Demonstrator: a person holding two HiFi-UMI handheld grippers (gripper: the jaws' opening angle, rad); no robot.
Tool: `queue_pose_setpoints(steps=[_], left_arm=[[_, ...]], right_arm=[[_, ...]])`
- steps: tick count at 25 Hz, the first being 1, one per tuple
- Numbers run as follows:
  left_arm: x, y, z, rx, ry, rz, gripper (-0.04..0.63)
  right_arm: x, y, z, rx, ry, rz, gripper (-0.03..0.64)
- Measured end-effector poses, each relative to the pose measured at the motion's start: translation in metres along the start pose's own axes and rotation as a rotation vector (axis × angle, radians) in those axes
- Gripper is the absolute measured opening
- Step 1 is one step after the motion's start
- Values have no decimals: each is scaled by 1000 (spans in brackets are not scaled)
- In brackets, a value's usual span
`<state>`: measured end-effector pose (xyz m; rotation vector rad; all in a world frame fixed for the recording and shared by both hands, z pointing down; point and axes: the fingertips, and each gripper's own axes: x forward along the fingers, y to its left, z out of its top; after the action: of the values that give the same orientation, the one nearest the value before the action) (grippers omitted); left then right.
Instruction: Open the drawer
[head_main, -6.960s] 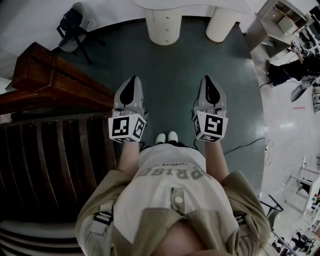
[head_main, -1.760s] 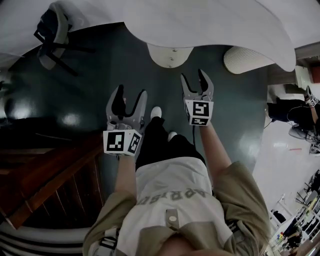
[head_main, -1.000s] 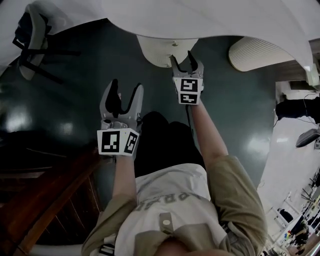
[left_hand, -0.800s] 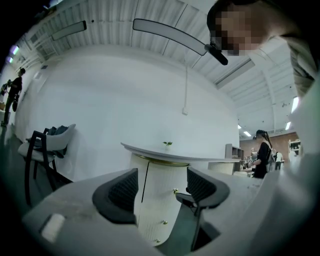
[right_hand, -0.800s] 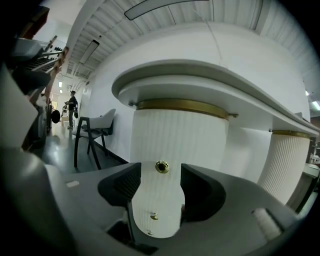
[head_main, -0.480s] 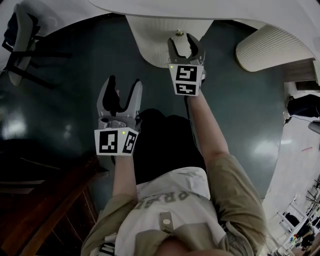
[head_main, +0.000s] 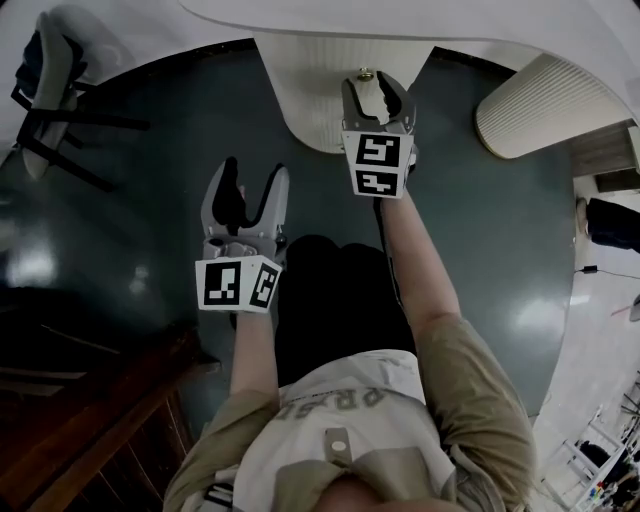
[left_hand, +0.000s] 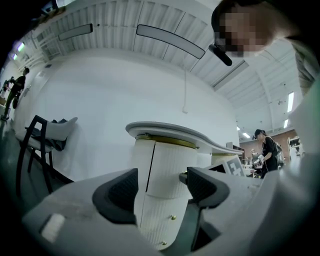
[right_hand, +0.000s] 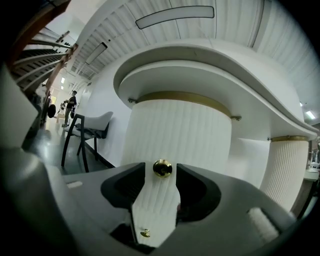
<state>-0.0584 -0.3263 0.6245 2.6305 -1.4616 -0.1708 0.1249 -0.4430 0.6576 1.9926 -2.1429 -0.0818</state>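
Top centre of the head view: the right tool (head_main: 372, 92) reaches a ribbed white drawer front (right_hand: 175, 135) beneath a curved white surface (head_main: 450, 20). Its jaws have just been closing and now stand narrow around the drawer's brass knob (right_hand: 162, 168), with a sliver of gap on each side. Centre left, the left tool (head_main: 253, 178) hangs with jaws wide and empty above the dark floor (head_main: 120, 220).

— Is the brass knob (right_hand: 162, 168) between the right gripper's (right_hand: 161, 172) jaws, which have just been closing?
— Between or just beyond: I cannot tell. The lower knob (right_hand: 145, 233) is half hidden behind that gripper.
— And the dark wooden furniture (head_main: 90, 440)?
— Cut off at the near left edge; the tabletop (head_main: 400, 20) hides the pedestal's (head_main: 300, 90) top.
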Motion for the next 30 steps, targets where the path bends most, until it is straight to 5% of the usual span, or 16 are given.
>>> queue_pose_setpoints(steps=[8, 30], left_arm=[[4, 1, 14, 28, -24, 16, 304], [0, 8, 19, 40, -54, 35, 304]], right_arm=[[1, -3, 10, 21, -6, -12, 110], [-35, 3, 10, 55, -9, 55, 106]])
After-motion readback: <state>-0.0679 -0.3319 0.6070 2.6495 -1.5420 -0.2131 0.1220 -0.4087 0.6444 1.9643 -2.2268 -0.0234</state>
